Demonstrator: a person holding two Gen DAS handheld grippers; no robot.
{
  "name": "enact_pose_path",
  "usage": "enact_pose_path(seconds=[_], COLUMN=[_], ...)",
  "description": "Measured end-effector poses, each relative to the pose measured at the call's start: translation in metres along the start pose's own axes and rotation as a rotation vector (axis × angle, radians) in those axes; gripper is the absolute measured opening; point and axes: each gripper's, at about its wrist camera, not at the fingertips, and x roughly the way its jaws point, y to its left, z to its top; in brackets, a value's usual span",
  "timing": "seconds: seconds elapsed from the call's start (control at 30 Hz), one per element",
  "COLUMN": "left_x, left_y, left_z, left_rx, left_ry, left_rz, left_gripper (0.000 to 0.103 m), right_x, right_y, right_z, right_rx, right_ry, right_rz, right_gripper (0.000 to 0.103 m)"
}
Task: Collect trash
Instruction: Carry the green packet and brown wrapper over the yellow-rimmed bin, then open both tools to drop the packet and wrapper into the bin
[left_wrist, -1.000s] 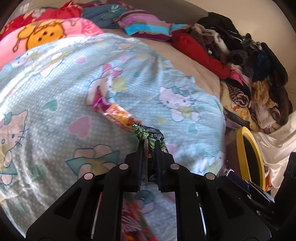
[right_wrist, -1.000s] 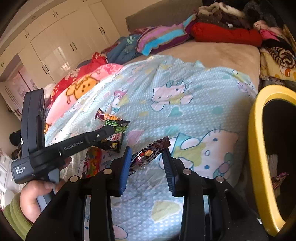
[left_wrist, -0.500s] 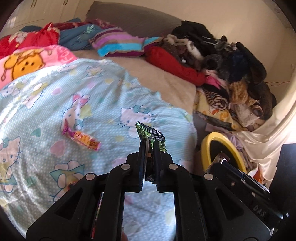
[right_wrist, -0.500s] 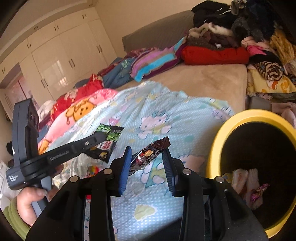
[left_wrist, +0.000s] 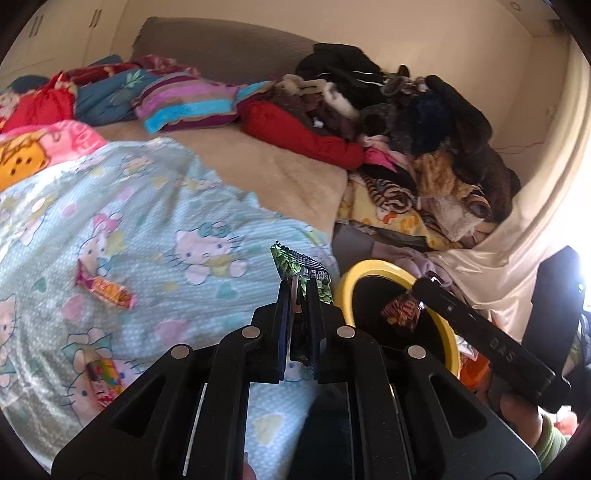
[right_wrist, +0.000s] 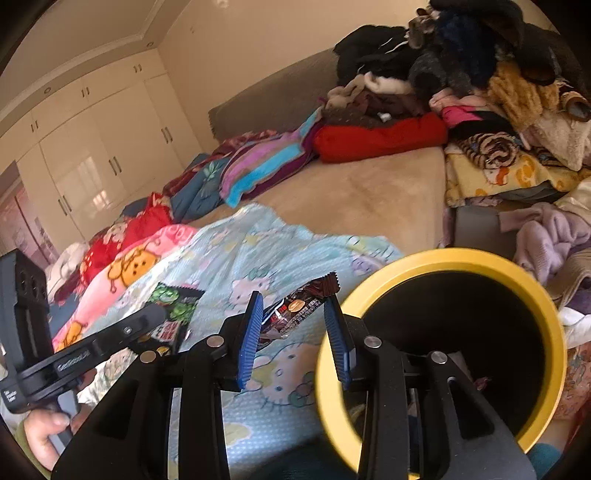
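Left wrist view: left gripper (left_wrist: 295, 291) pinches a green snack wrapper (left_wrist: 301, 266) by its lower edge beside the yellow-rimmed bin (left_wrist: 452, 347), right gripper (right_wrist: 293, 317) clamps a brown wrapper (right_wrist: 301, 306) near the bin; both light, crinkly, probably slippery.
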Motion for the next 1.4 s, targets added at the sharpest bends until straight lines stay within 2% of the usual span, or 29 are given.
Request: enact_pose_path(seconds=[0.47, 0.53, 0.77, 1.2, 1.4], left_x=[0.010, 0.013, 0.024, 0.090, 0.109], left_y=[-0.058, -0.066, -0.088, -0.129, -0.140], left_z=[-0.012, -0.015, -0.024, -0.054, -0.061], left_rx=[0.106, 0.122, 0.167, 0.254, 0.280], left_ry=[0.036, 0.046, 0.071, 0.212, 0.247], left_rz=[-0.077, -0.087, -0.110, -0.132, -0.143], left_gripper=[0.005, 0.005, 0.005, 0.005, 0.005], right_x=[-0.030, -0.033, -0.033, -0.024, -0.025], right_y=[-0.066, -0.076, -0.101, -0.136, -0.150], right_z=[0.015, 0.016, 0.014, 0.001, -0.002], right_rx=[0.094, 0.107, 0.141, 0.211, 0.242], right_ry=[-0.073, -0.077, -0.063, 0.002, 0.011], right_rz=[-0.107, -0.120, -0.166, -0.219, -0.234], right_gripper=[0.033, 0.027, 0.027, 0.027, 0.027])
